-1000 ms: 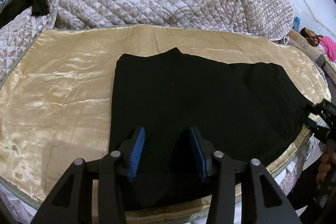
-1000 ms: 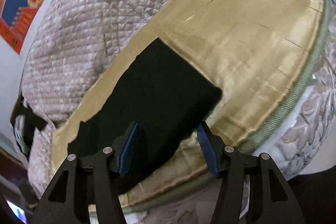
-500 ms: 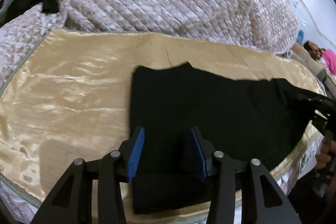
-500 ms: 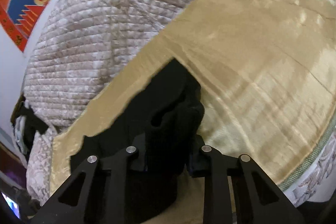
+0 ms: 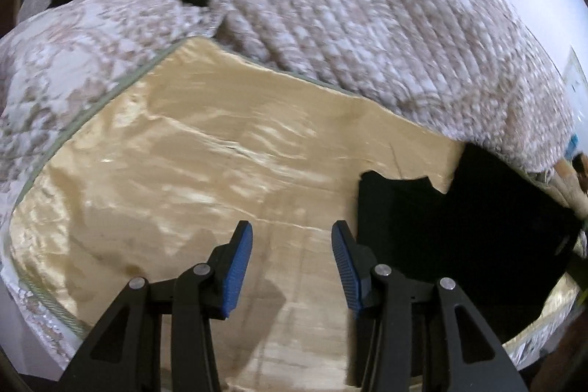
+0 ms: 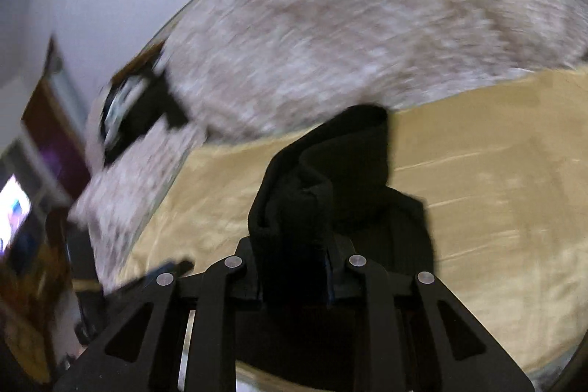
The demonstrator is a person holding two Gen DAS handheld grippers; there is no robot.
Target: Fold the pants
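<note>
Quilted beige blanket [image 5: 367,24] fills the back of the bed, heaped behind a shiny gold sheet [image 5: 183,171] spread flat in front. Black pants [image 5: 459,226] lie on the sheet's right side in the left view, one end bunched up and raised off it. Right tool [image 6: 294,267] is clamped tight on that bunched cloth. Left tool [image 5: 292,267] hovers over bare sheet, jaws half apart, holding nothing.

Right gripper's fingers [image 6: 328,267] hidden — bunched pants [image 6: 323,193] cover them.
</note>
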